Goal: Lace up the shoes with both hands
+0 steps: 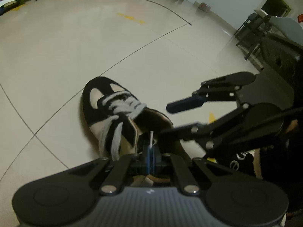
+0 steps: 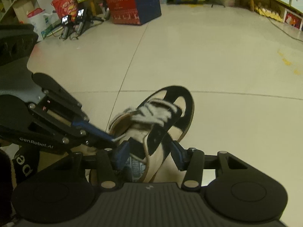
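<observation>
Down on pale tiled floor [image 1: 56, 56]: black-and-cream suede sneaker [image 1: 106, 117] with grey flat laces [image 1: 121, 106], toe pointing away. Left gripper [image 1: 151, 151] jaws closed on white plastic lace tip [image 1: 151, 138] above the shoe's opening. Right gripper [image 2: 151, 156] jaws apart, straddling the sneaker's side flap, contact unclear.

one shoe [image 1: 113, 113], two grippers [image 1: 150, 151] [image 2: 149, 155]
</observation>
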`<state>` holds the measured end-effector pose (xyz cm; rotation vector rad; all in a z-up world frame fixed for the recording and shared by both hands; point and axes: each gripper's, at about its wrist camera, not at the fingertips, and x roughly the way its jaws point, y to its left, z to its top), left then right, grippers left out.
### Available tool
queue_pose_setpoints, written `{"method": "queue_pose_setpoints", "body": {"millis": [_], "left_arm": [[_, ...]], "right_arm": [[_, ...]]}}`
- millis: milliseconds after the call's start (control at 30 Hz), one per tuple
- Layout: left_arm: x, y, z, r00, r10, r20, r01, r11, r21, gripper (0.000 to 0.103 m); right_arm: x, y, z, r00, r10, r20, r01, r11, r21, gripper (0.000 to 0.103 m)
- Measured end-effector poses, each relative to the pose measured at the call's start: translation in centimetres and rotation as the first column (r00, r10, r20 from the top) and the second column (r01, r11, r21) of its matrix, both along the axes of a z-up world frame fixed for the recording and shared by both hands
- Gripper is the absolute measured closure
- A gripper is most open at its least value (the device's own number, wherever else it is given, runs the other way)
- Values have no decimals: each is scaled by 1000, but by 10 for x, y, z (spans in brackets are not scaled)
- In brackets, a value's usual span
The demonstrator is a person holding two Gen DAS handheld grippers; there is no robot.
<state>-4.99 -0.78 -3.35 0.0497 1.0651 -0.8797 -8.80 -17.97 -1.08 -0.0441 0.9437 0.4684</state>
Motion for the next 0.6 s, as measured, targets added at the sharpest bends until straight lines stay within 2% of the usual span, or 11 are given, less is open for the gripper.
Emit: {"method": "queue_pose_setpoints", "body": {"millis": [67, 133, 267, 433, 500, 600], "left_arm": [[0, -1, 0, 1000, -6, 2, 6, 1000, 8, 100], [0, -5, 2, 1000, -22, 11, 22, 1000, 13, 100], [5, -14, 3, 999, -35, 28, 34, 999, 25, 100], [8, -36, 2, 989, -114, 97, 100, 985, 142, 100], [9, -43, 1, 985, -134, 108, 119, 983, 139, 100], [10, -48, 0, 982, -145, 118, 129, 983, 130, 100]], "right_arm": [[1, -2, -2, 1000, 1, -4, -1, 1000, -3, 79], [1, -3, -4, 1000, 7, -12, -6, 1000, 7, 83], [0, -10, -5, 1000, 2, -7, -1, 999, 45, 87], [1, -40, -11, 997, -57, -49, 66, 976, 206, 91], [2, -51, -16, 992, -93, -86, 113, 954, 278, 91], [3, -52, -16, 991, -95, -97, 120, 948, 295, 90]]}}
